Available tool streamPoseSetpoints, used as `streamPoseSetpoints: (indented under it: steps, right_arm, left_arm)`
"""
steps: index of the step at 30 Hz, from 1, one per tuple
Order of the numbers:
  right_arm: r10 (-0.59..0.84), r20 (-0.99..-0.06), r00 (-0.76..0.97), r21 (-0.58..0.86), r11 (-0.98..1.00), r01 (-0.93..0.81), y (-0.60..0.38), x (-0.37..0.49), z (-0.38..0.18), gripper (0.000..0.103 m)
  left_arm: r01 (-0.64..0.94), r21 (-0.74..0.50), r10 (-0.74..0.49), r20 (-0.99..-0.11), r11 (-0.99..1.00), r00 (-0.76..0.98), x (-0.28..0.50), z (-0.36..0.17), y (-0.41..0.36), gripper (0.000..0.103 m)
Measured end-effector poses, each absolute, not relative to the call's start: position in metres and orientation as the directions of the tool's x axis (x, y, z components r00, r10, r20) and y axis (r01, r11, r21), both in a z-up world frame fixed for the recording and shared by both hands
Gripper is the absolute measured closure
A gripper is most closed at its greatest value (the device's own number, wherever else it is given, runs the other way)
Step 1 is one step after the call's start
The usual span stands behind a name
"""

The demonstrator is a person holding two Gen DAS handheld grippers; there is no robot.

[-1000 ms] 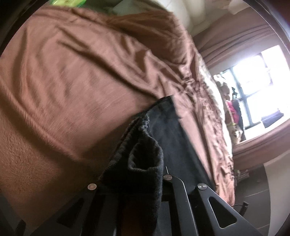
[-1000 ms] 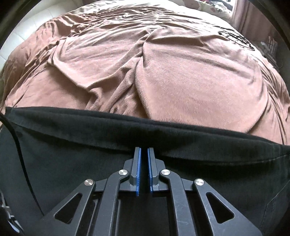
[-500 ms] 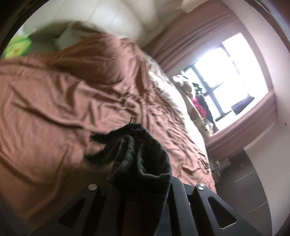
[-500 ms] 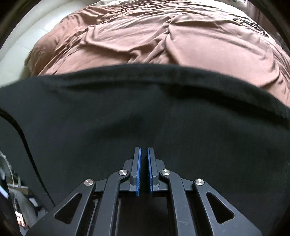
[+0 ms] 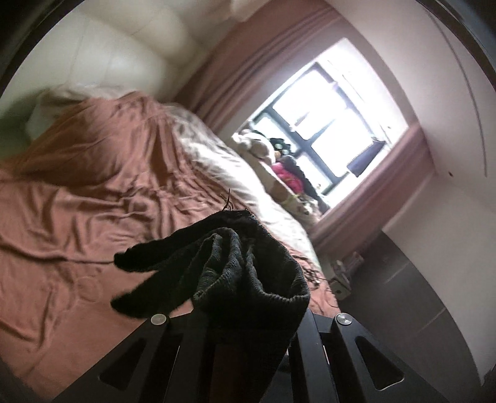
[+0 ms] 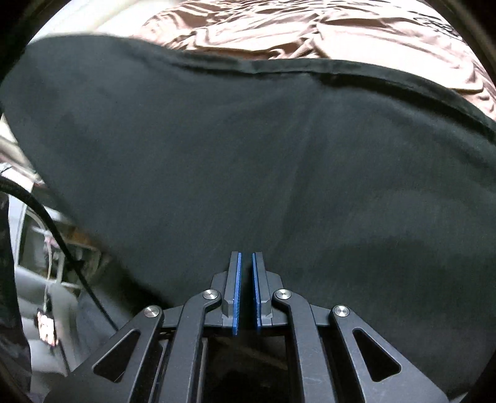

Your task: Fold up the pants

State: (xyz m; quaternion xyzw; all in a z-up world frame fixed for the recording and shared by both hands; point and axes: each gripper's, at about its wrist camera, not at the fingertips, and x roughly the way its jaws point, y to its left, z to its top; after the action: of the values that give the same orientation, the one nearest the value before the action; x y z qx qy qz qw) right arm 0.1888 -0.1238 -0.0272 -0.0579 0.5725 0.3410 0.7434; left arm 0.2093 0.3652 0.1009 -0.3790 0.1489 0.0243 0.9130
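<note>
The black pants (image 6: 248, 155) hang in the air and fill most of the right wrist view, their hem edge across the top. My right gripper (image 6: 245, 263) is shut on the pants fabric, its blue pads (image 6: 238, 288) nearly together. In the left wrist view a bunched, ribbed end of the pants (image 5: 235, 272) covers my left gripper (image 5: 241, 313), which is shut on it and held high above the bed; its fingertips are hidden by the cloth.
A bed with a brown cover (image 5: 77, 201) lies below, also showing in the right wrist view (image 6: 310, 28). A white padded headboard (image 5: 124, 55), a window (image 5: 325, 124) with curtains and stuffed toys (image 5: 263, 148) lie beyond. A black cable (image 6: 62, 241) hangs at left.
Both grippers have risen with the pants. The fabric has lifted off the bed and now covers most of the right view; the left view has tilted up toward the window.
</note>
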Motion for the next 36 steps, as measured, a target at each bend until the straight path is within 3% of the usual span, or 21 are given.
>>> streamPoseSetpoints:
  steps: [10, 12, 13, 14, 15, 19, 22, 36]
  right_arm:
    - [0.537, -0.797, 0.276, 0.333, 0.772, -0.542, -0.194, 0.182, 0.038, 0.097]
    - [0.547, -0.782, 0.3, 0.344, 0.779, -0.524, -0.211, 0.182, 0.049, 0.078]
    - [0.548, -0.769, 0.329, 0.345, 0.79, -0.507, -0.225, 0.182, 0.058, 0.053]
    - [0.553, -0.752, 0.358, 0.346, 0.795, -0.498, -0.236, 0.181, 0.065, 0.038]
    - [0.559, -0.737, 0.38, 0.349, 0.797, -0.493, -0.247, 0.174, 0.071, 0.036]
    - [0.582, -0.688, 0.434, 0.378, 0.798, -0.47, -0.29, 0.169, 0.094, 0.034]
    - [0.578, -0.663, 0.476, 0.383, 0.808, -0.448, -0.323, 0.156, 0.103, 0.028]
    - [0.485, -0.595, 0.641, 0.384, 0.872, -0.302, -0.438, 0.1, 0.127, 0.028]
  left_arm:
    - [-0.005, -0.64, -0.168, -0.21, 0.768, 0.963, 0.25, 0.166, 0.292, 0.098]
    - [0.021, -0.632, -0.191, -0.203, 0.774, 0.96, 0.258, 0.176, 0.277, 0.098]
    - [0.034, -0.627, -0.203, -0.2, 0.778, 0.959, 0.263, 0.181, 0.269, 0.098]
    - [0.046, -0.621, -0.213, -0.197, 0.782, 0.957, 0.266, 0.184, 0.262, 0.098]
    - [0.062, -0.616, -0.227, -0.193, 0.786, 0.955, 0.27, 0.191, 0.252, 0.098]
    - [0.107, -0.593, -0.265, -0.185, 0.798, 0.946, 0.284, 0.208, 0.223, 0.098]
    - [0.141, -0.574, -0.295, -0.184, 0.807, 0.938, 0.296, 0.22, 0.199, 0.098]
    - [0.251, -0.525, -0.427, -0.245, 0.813, 0.87, 0.355, 0.242, 0.079, 0.098]
